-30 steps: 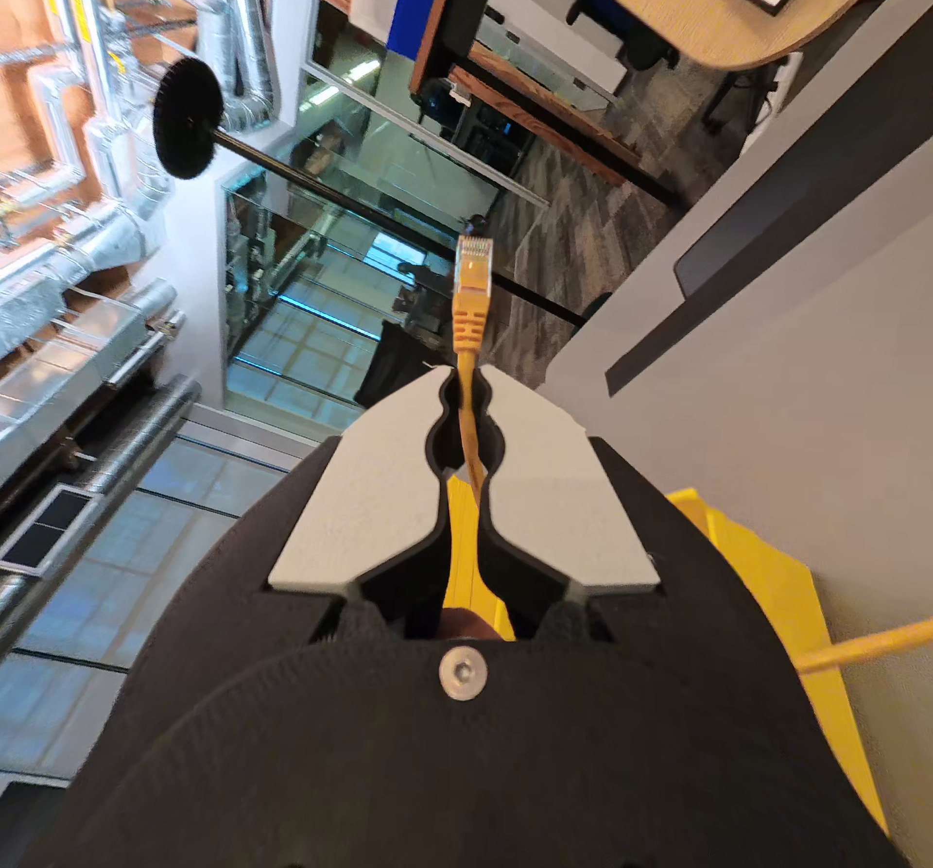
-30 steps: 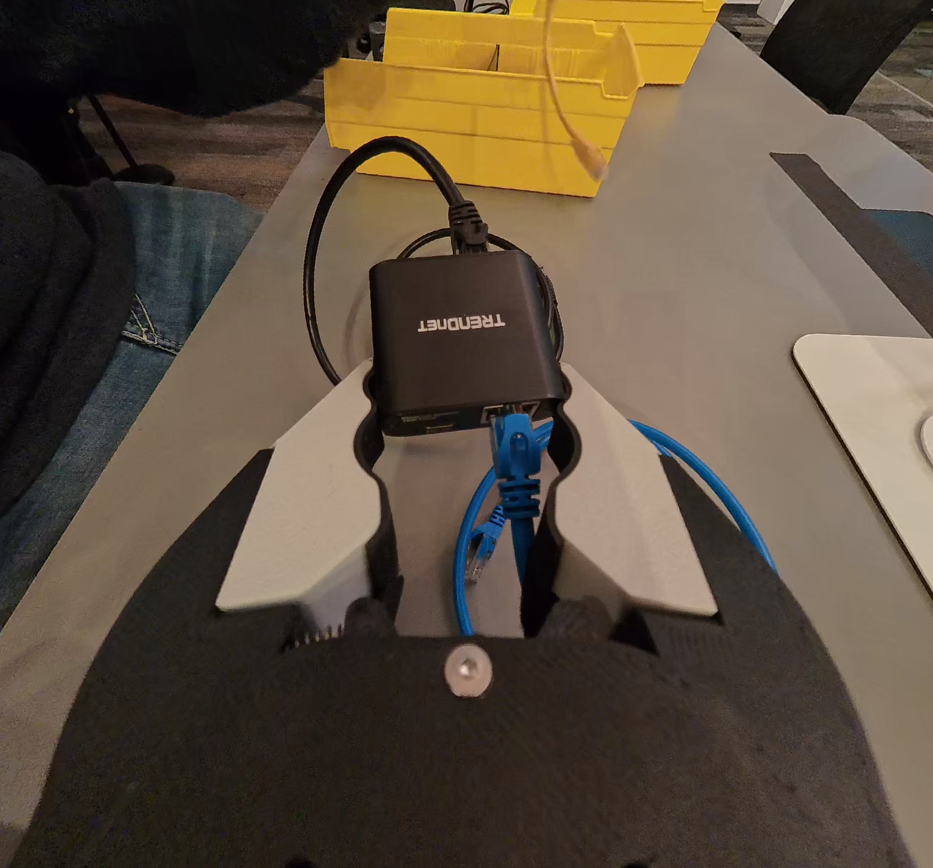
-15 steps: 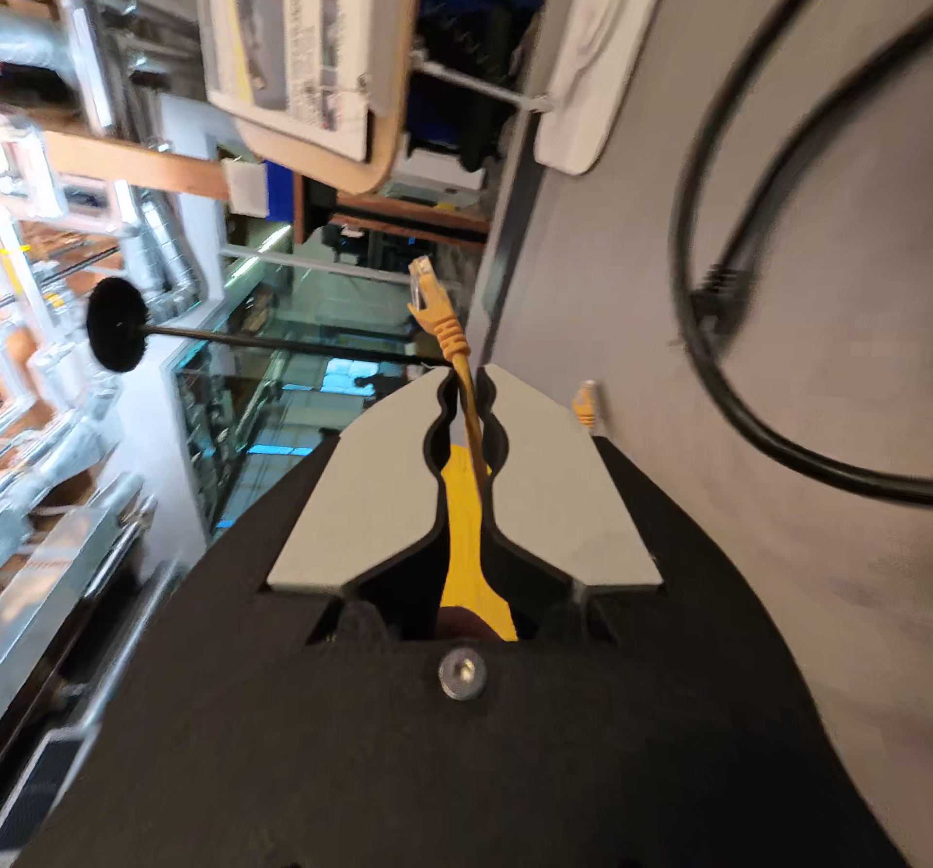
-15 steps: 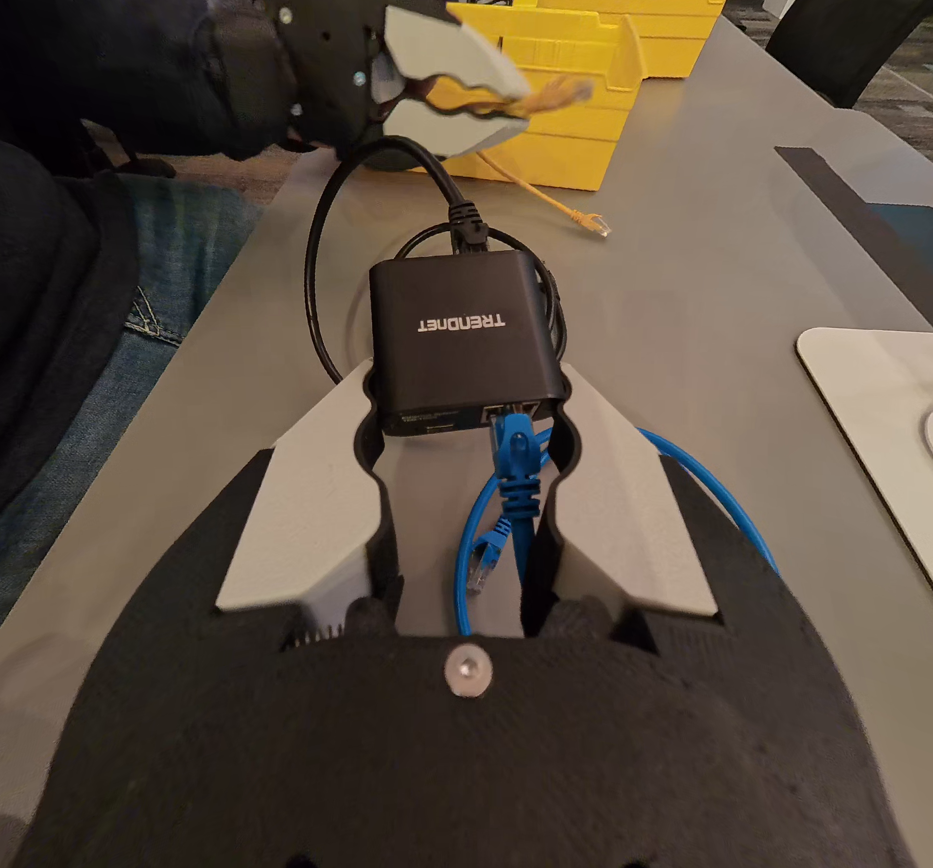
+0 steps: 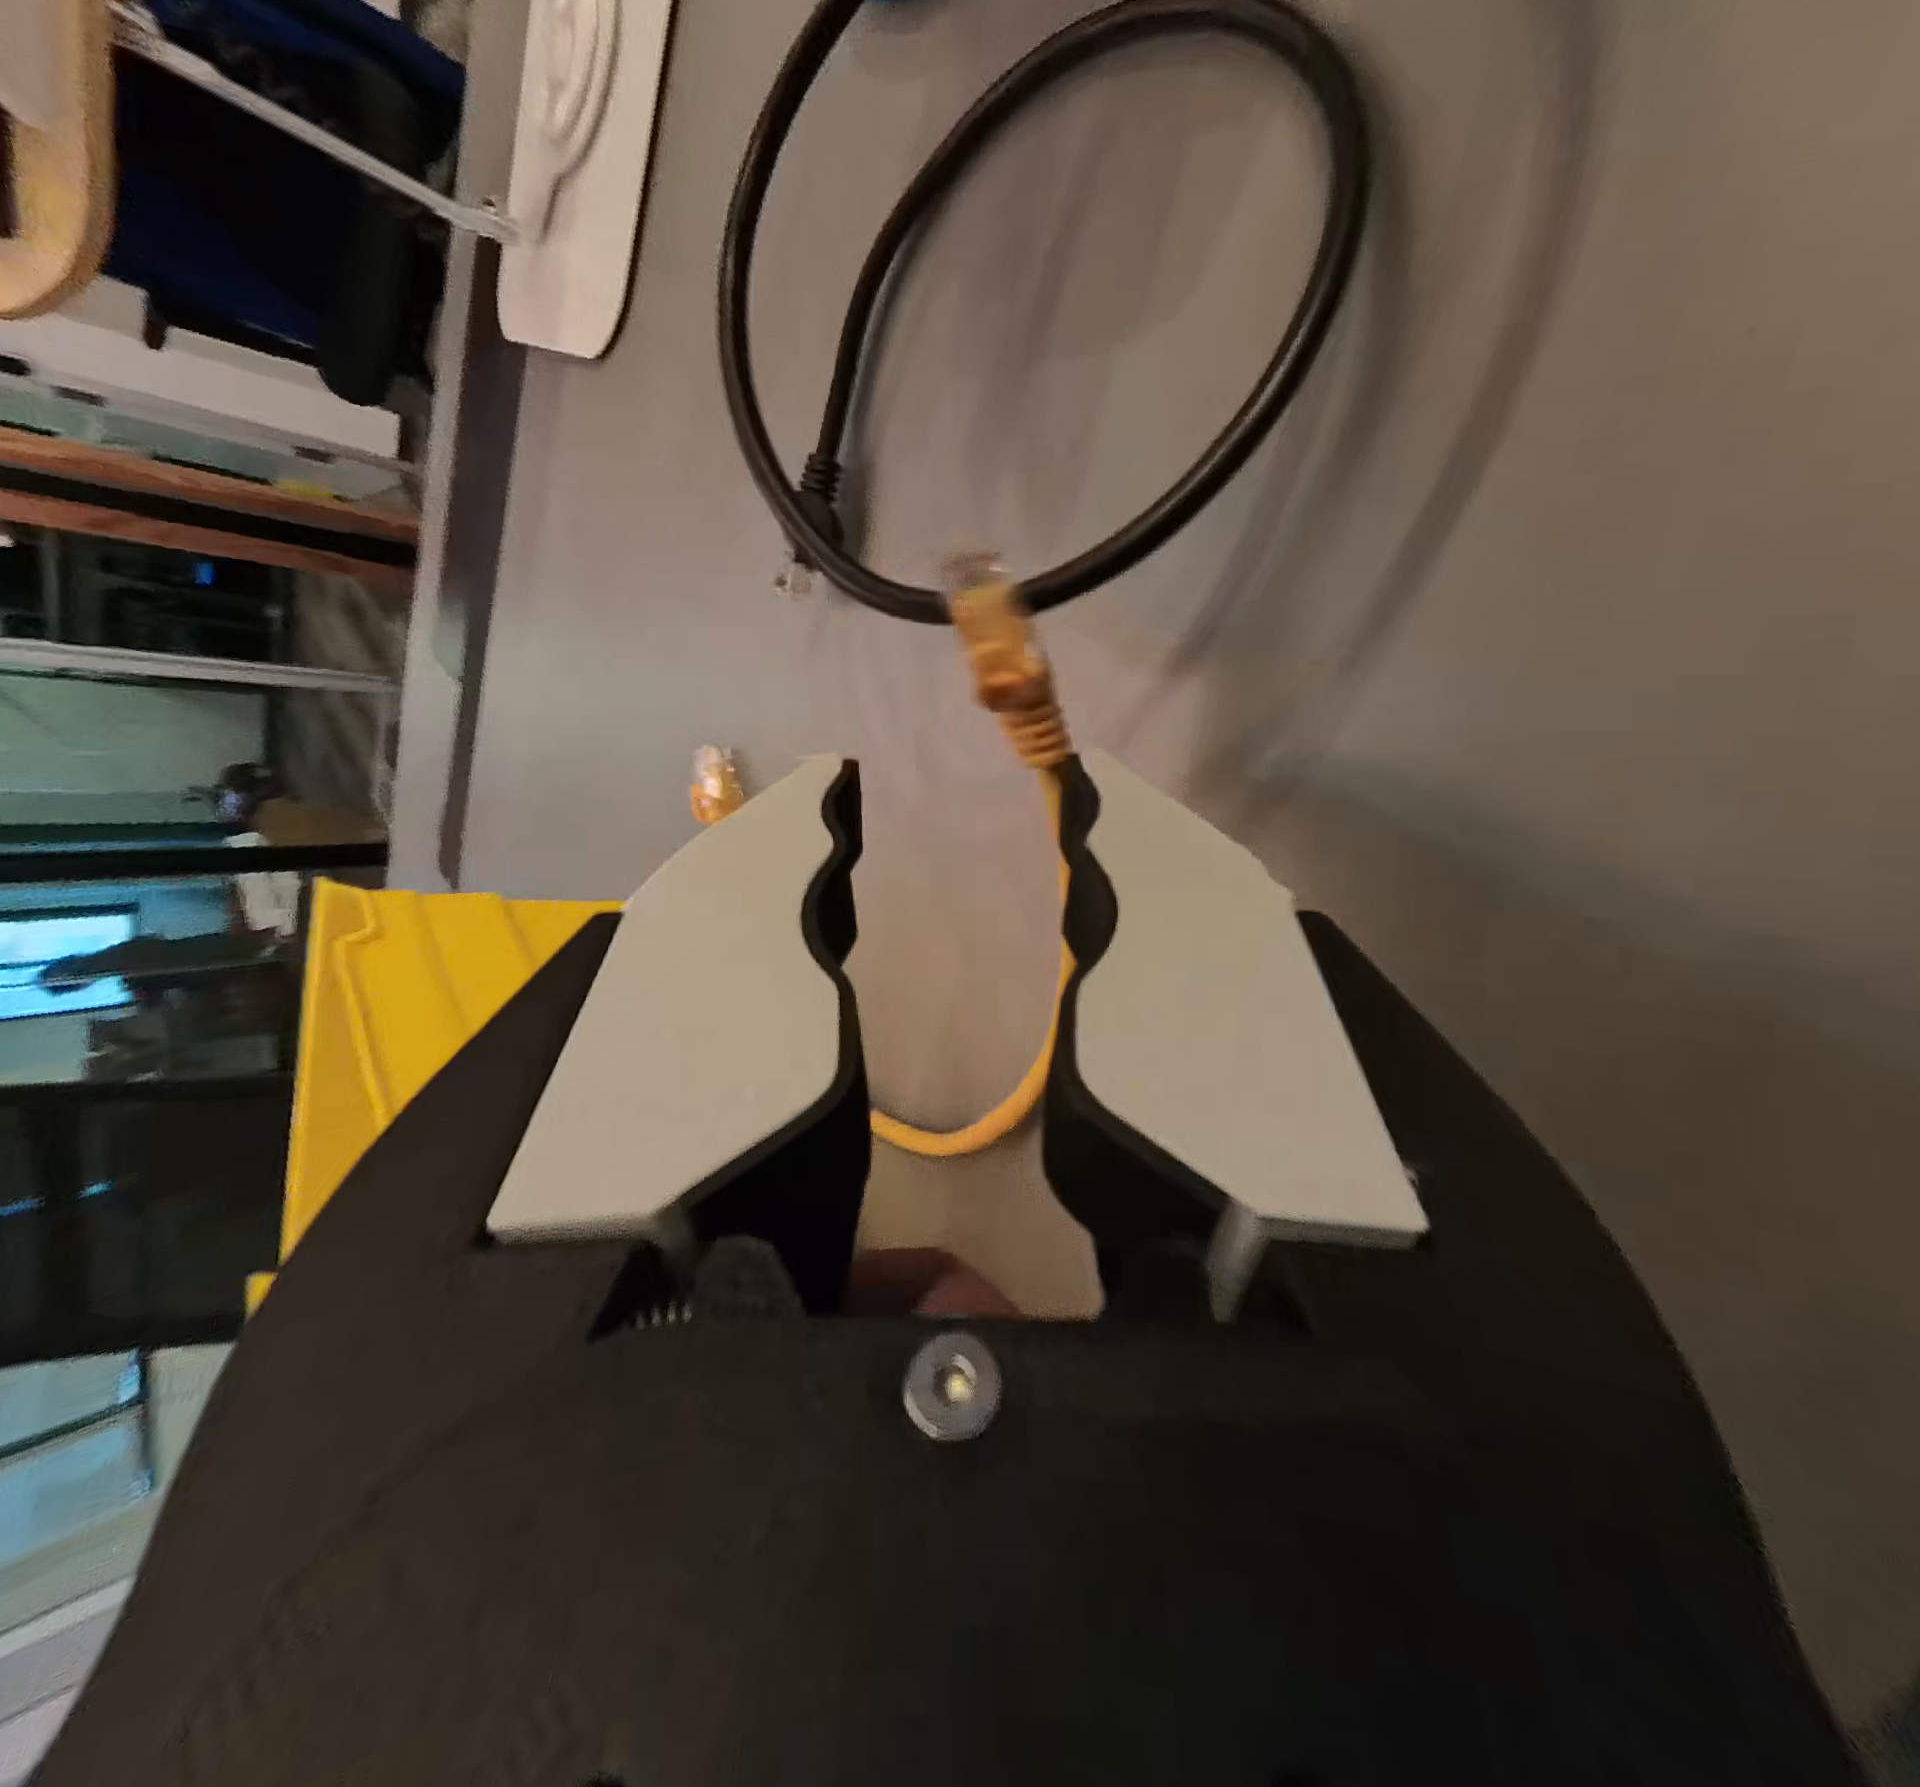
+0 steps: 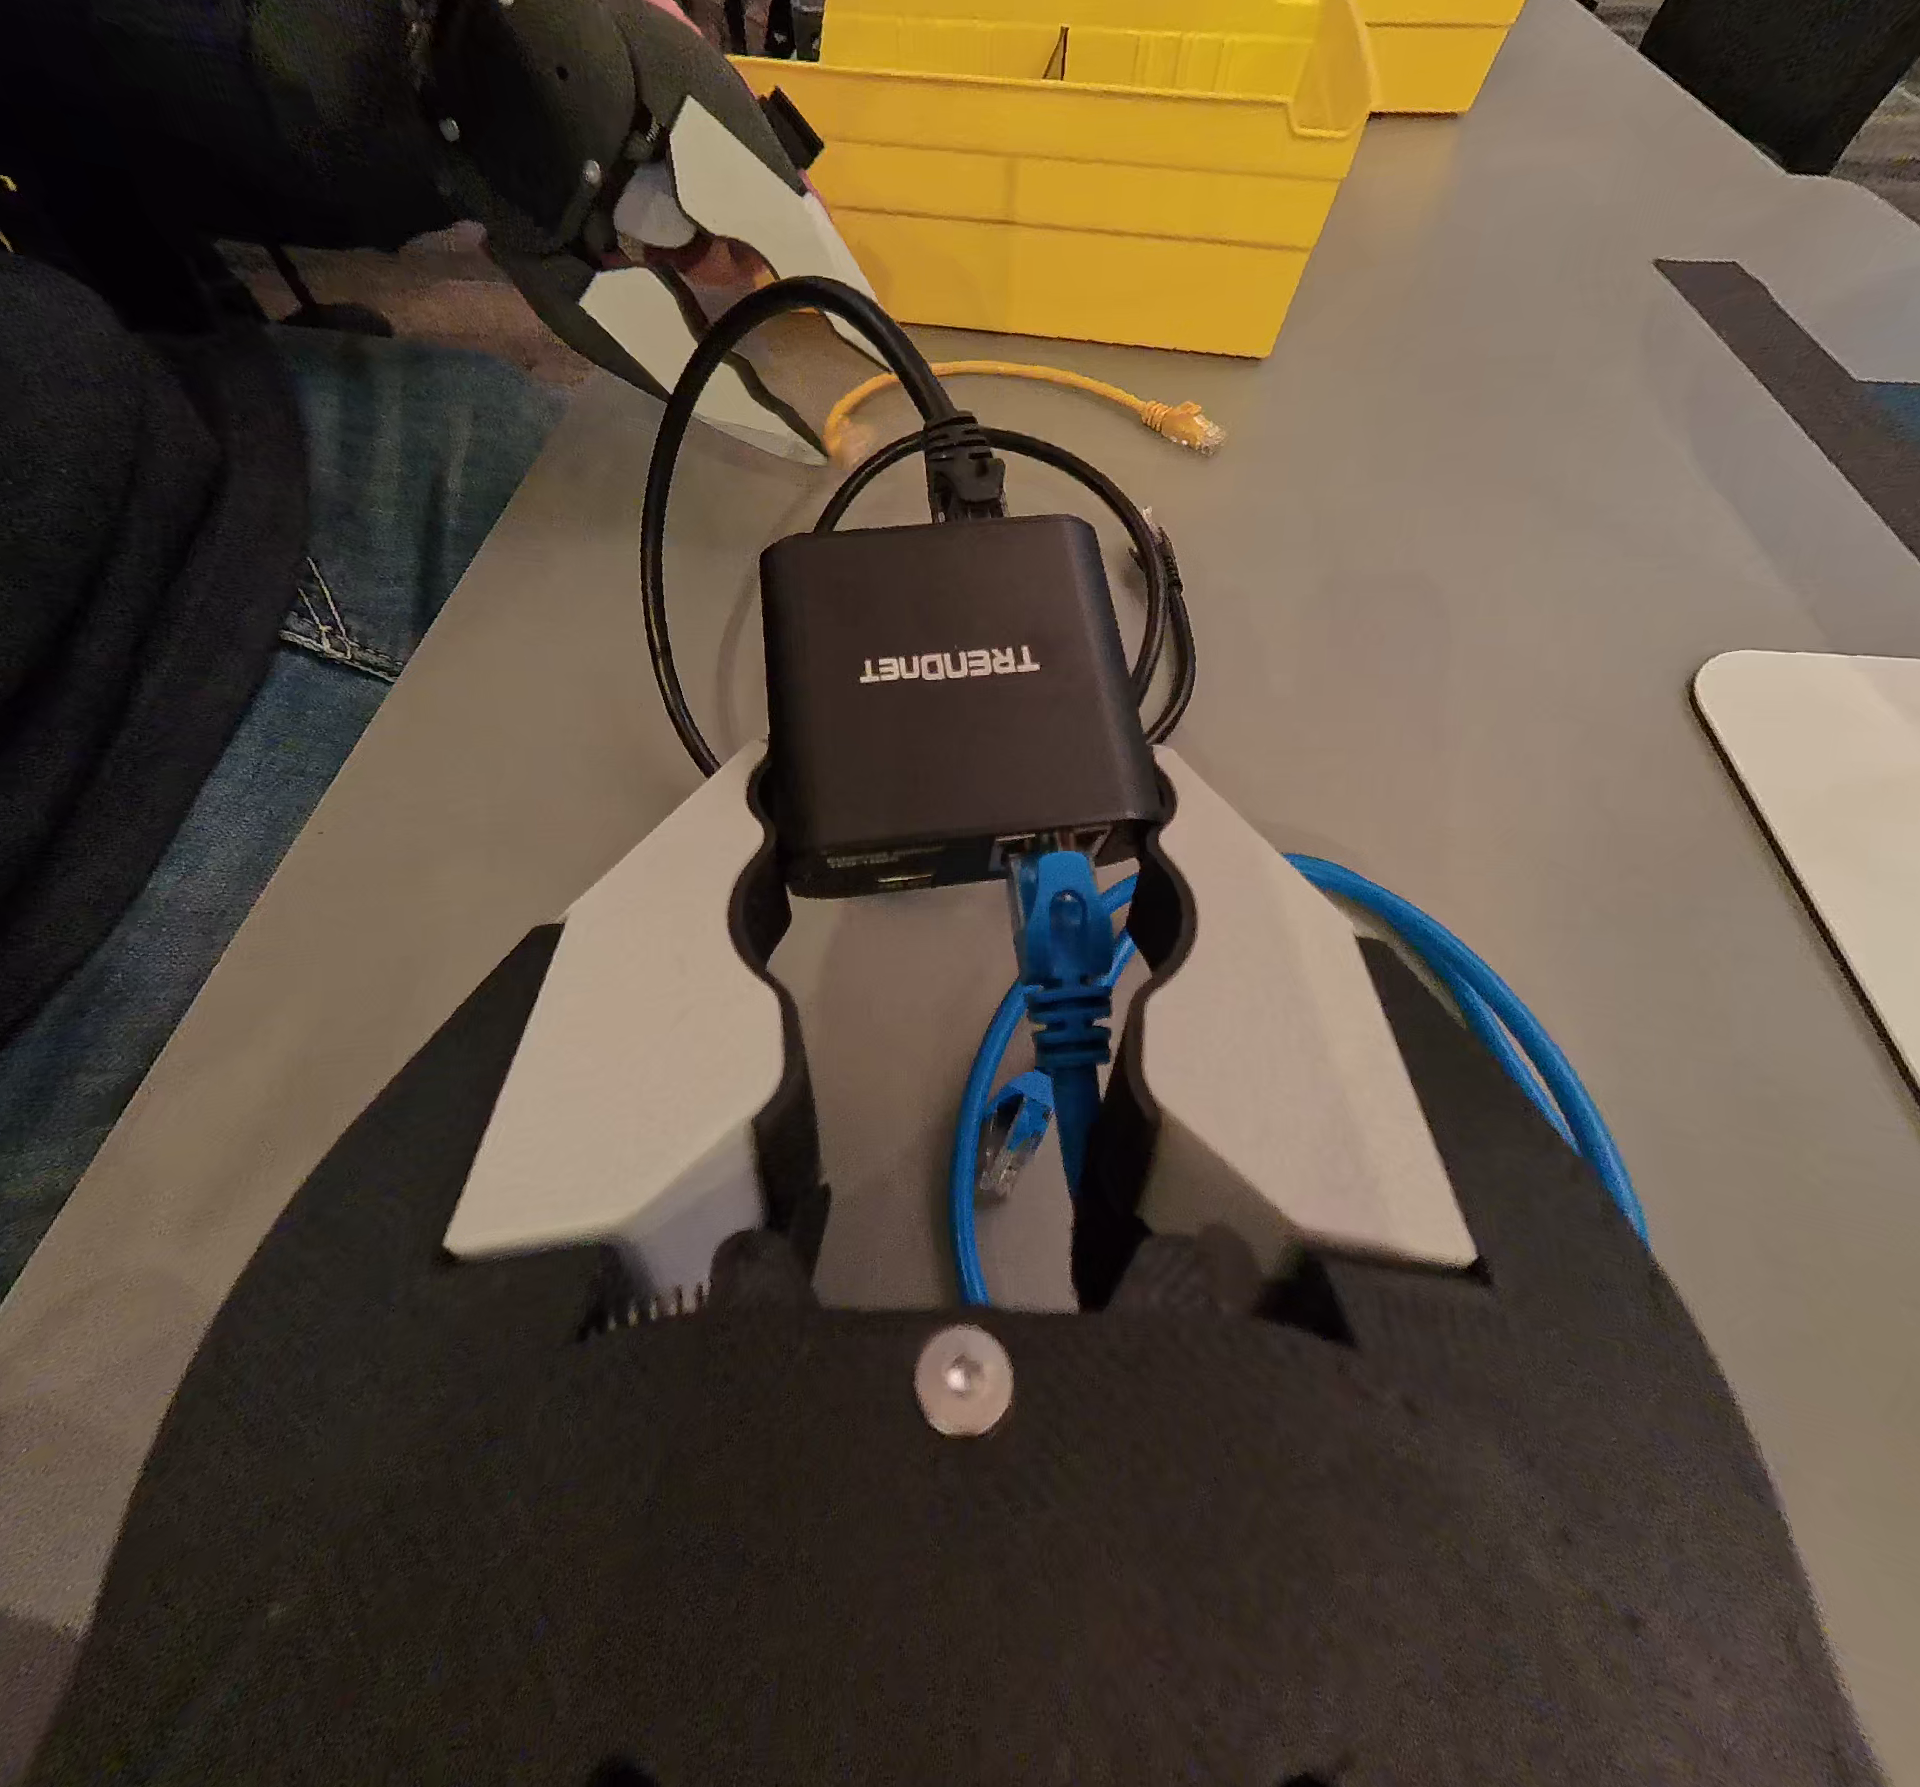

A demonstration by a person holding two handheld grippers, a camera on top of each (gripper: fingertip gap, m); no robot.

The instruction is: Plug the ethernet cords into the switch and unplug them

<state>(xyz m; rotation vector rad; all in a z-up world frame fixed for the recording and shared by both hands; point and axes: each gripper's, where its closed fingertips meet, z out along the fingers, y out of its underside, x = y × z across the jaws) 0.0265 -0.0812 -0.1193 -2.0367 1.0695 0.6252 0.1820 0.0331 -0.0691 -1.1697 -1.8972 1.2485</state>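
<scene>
The black switch (image 6: 951, 677) lies on the grey table (image 6: 1455, 542). My right gripper (image 6: 958, 781) is closed on the switch's near end, one finger against each side. A blue cord (image 6: 1060, 948) is plugged into its near face. A black cord (image 6: 961, 464) is plugged into its far side and loops around it (image 5: 1039, 283). My left gripper (image 5: 961, 781) is open just above the table beyond the switch, also visible in the right wrist view (image 6: 831, 376). The yellow cord (image 5: 1003, 667) rests loosely against its right finger. The cord's other plug (image 6: 1184, 423) lies on the table.
Two yellow bins (image 6: 1070, 179) stand at the far side of the table, one also beside my left gripper (image 5: 416, 1010). A white pad (image 6: 1829, 802) lies at the right. A person's leg in jeans (image 6: 208, 698) is at the table's left edge.
My left gripper has swung down to the table behind the switch and opened, letting go of the yellow cord. The right gripper and the switch have not moved.
</scene>
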